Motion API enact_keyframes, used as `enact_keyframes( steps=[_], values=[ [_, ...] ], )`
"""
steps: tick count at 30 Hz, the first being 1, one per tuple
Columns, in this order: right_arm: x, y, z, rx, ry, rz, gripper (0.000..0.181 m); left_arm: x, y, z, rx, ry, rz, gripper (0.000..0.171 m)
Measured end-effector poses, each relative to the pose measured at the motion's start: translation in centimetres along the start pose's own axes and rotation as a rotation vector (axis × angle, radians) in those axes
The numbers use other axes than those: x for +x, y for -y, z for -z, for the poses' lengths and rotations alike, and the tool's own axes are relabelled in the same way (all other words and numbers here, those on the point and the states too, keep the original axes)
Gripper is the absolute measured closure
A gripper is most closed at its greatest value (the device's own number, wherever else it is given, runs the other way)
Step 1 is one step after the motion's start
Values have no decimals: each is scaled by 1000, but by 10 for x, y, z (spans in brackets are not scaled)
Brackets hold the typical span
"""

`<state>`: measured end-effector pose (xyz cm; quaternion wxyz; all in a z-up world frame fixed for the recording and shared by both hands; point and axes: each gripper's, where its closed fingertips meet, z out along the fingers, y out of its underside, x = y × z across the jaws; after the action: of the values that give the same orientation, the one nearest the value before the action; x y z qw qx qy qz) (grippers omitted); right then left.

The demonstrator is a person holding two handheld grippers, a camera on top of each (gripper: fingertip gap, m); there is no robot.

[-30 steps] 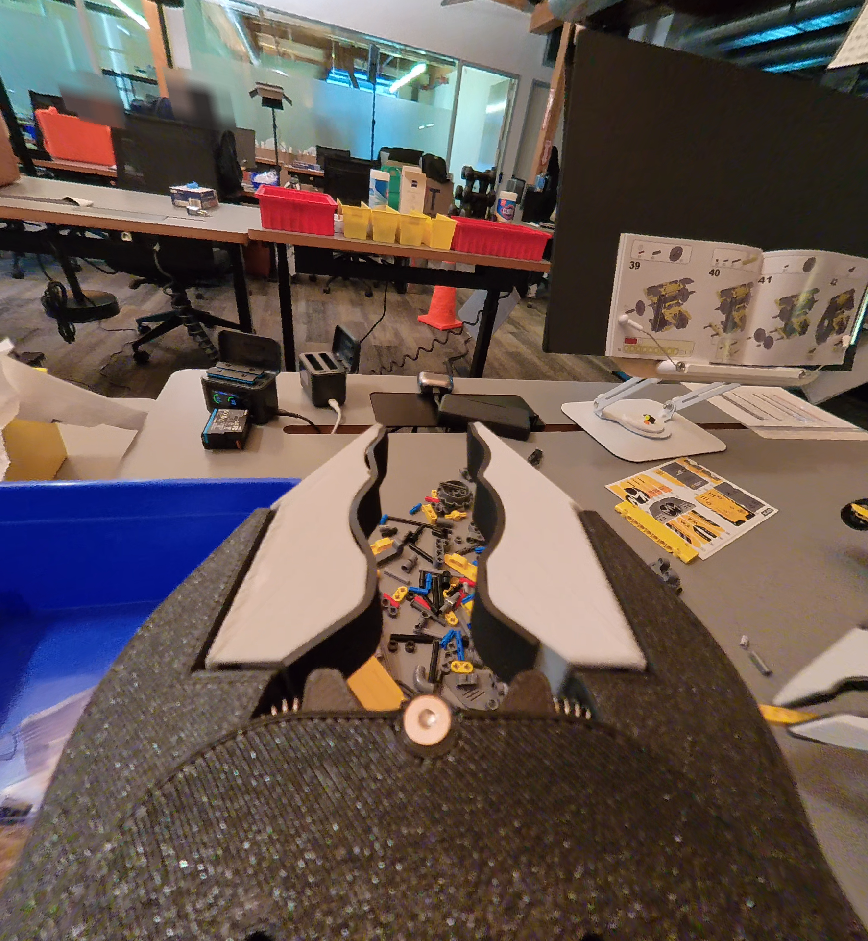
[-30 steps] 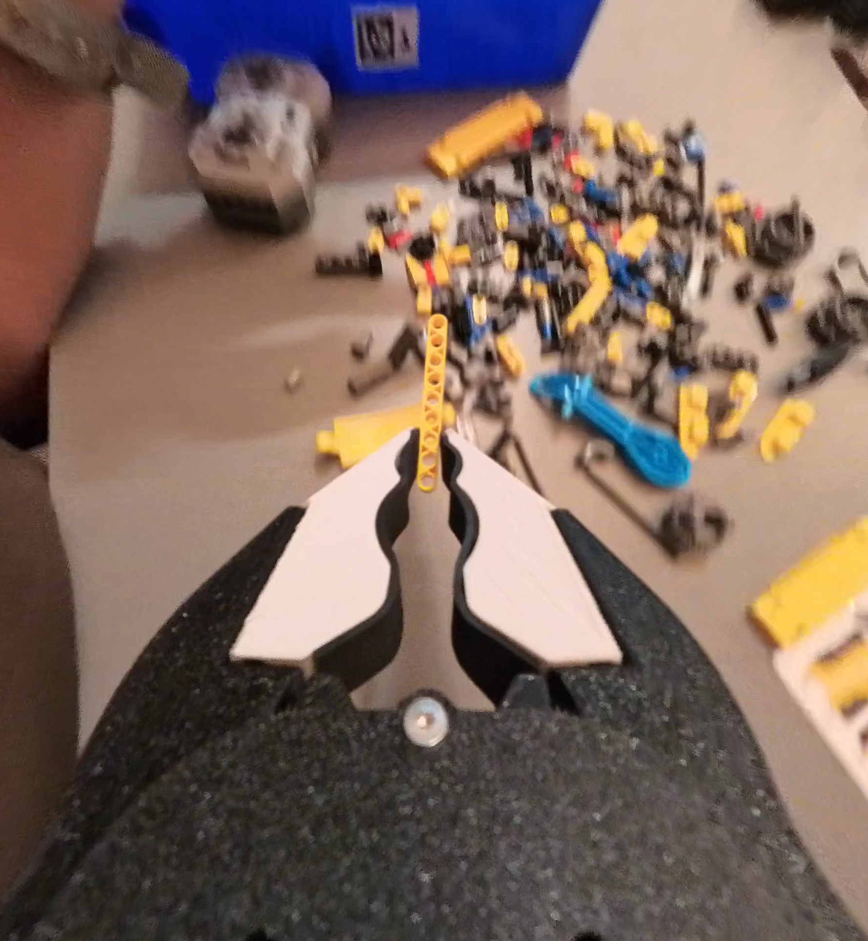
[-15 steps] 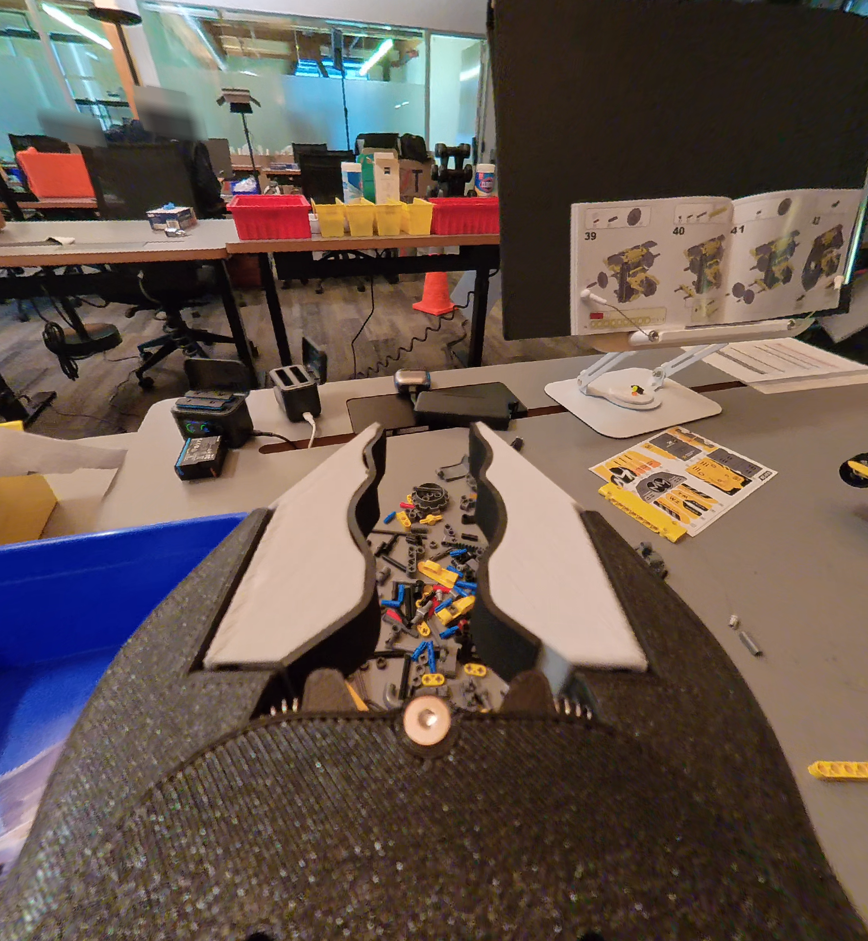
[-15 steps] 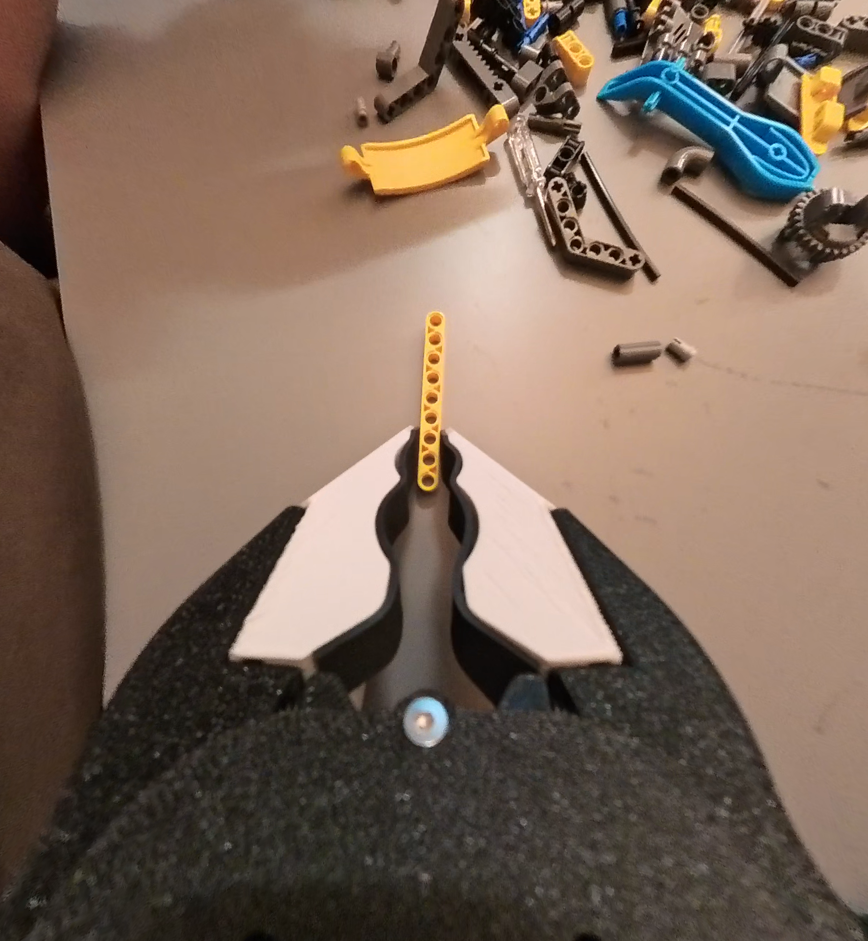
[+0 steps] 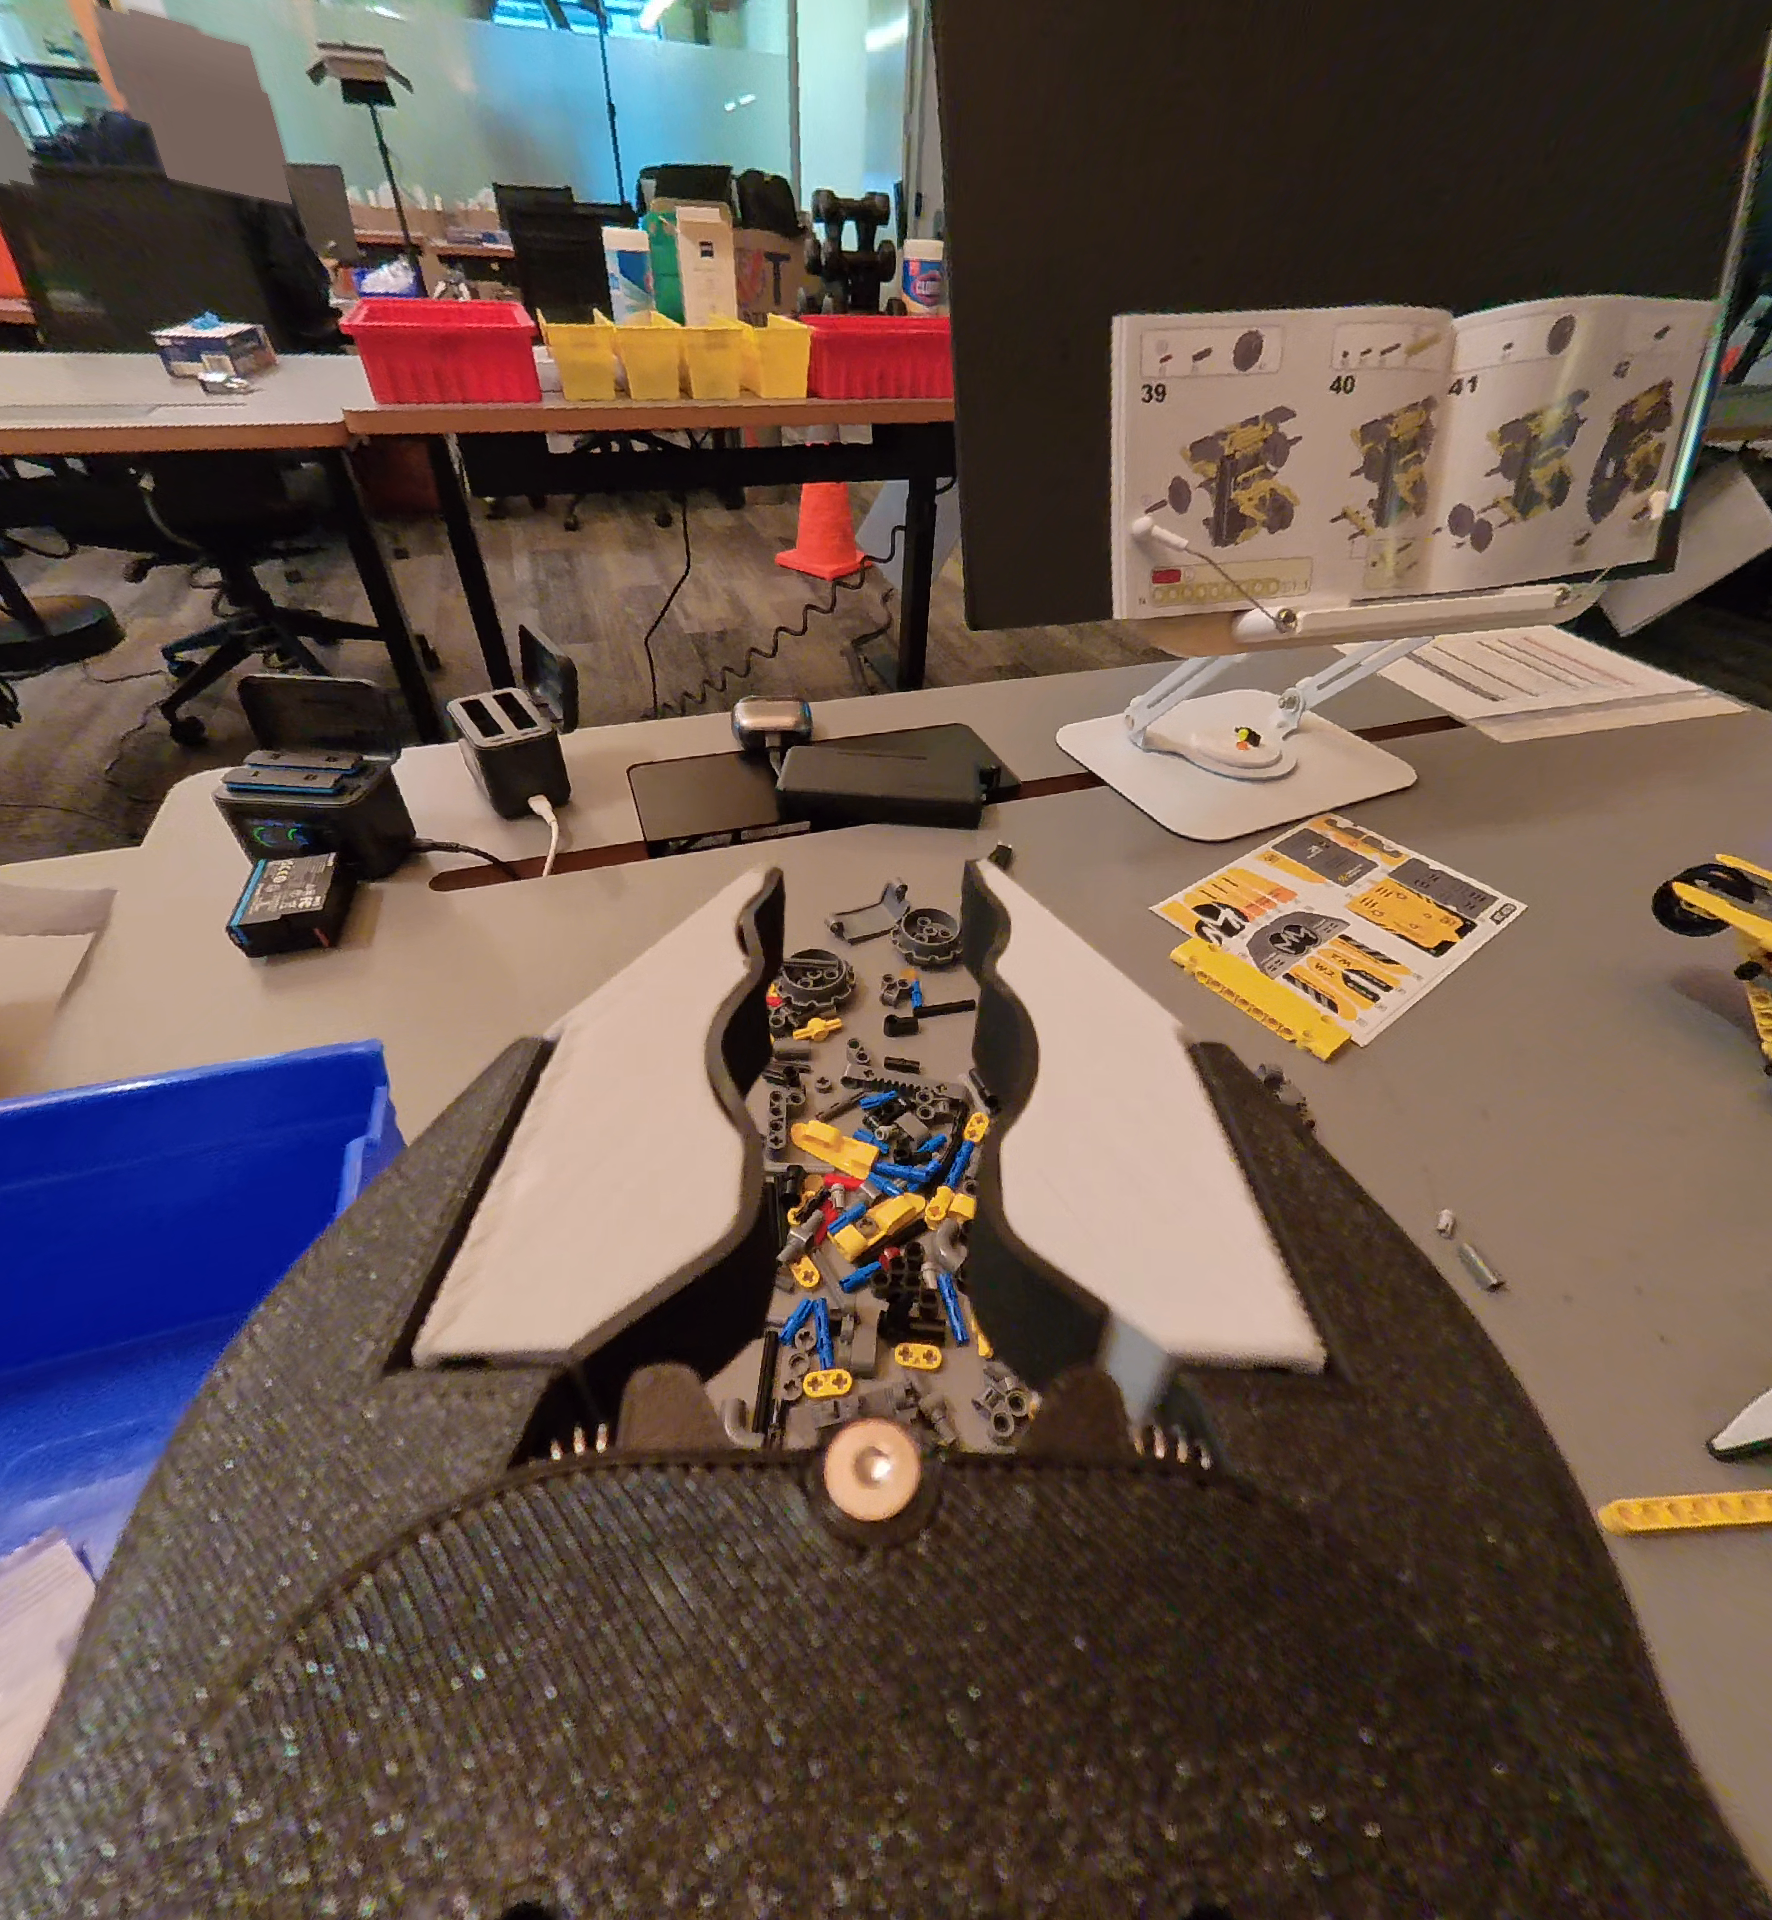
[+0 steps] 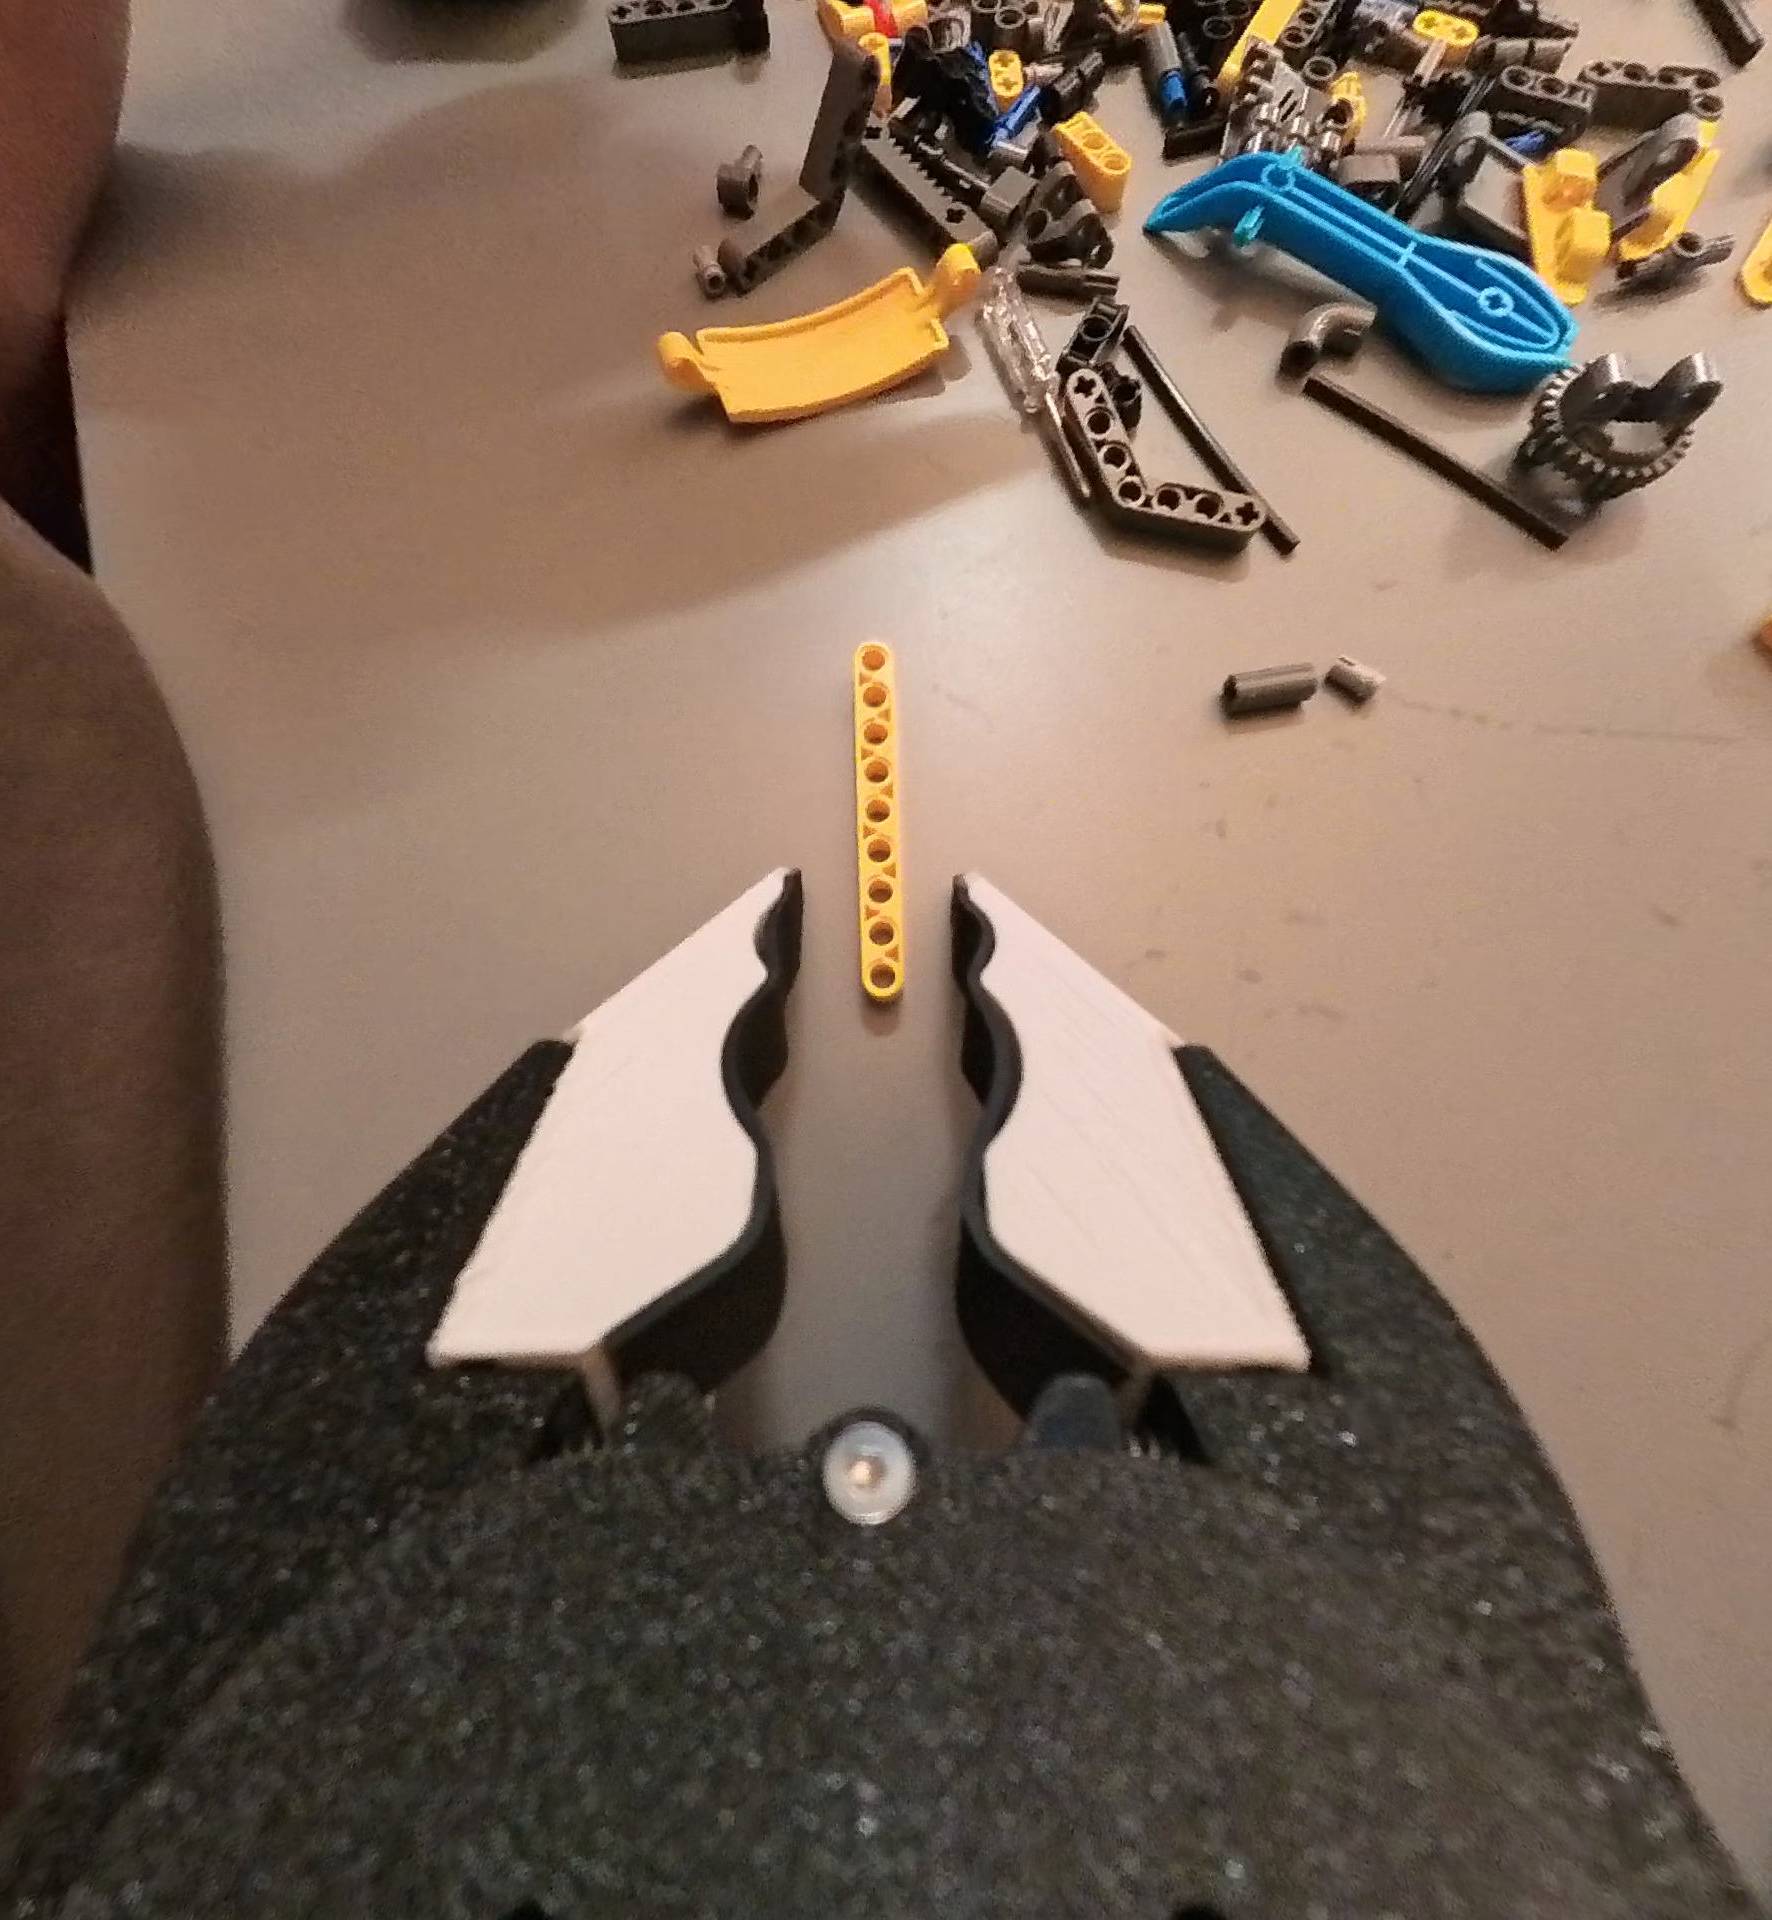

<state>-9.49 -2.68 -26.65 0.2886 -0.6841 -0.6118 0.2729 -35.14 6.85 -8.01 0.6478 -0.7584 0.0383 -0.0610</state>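
Hovering right gripper [image 6: 877,883] spread open, holding nothing, yellow holed beam [image 6: 878,821] flat on the counter [image 6: 446,644] between its tips, left gripper [image 5: 871,883] open over the brick pile [image 5: 877,1174], also empty

Yellow holed beam [image 6: 879,821], blue tool [image 6: 1381,272], perhaps speckled black gripper [image 6: 877,894] body.

The grey counter [image 6: 446,644] carries a yellow beam [image 6: 878,821] lying flat by itself, a heap of small parts [image 5: 877,1153], a blue bin [image 5: 134,1195], a sticker sheet [image 5: 1339,925], a booklet stand [image 5: 1235,769] and chargers [image 5: 316,810].
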Motion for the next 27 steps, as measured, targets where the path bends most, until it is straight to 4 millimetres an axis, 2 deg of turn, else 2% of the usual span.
enact_keyframes(
  steps=[11, 15, 21, 27],
  values=[
    [1, 0, 0, 0, -32, 28, 155, 2, -16, -11, -67, 7, -8, 136],
    [4, 0, 0, 1, -46, 18, 150, 29, -4, -11, -22, -133, 59, 133],
    [4, 0, 0, 1, -51, 24, 150, 51, 10, -6, 14, -182, 29, 133],
    [12, 3, 5, 33, -126, 11, 142, 106, 16, -12, 26, -376, 69, 130]
  ],
)
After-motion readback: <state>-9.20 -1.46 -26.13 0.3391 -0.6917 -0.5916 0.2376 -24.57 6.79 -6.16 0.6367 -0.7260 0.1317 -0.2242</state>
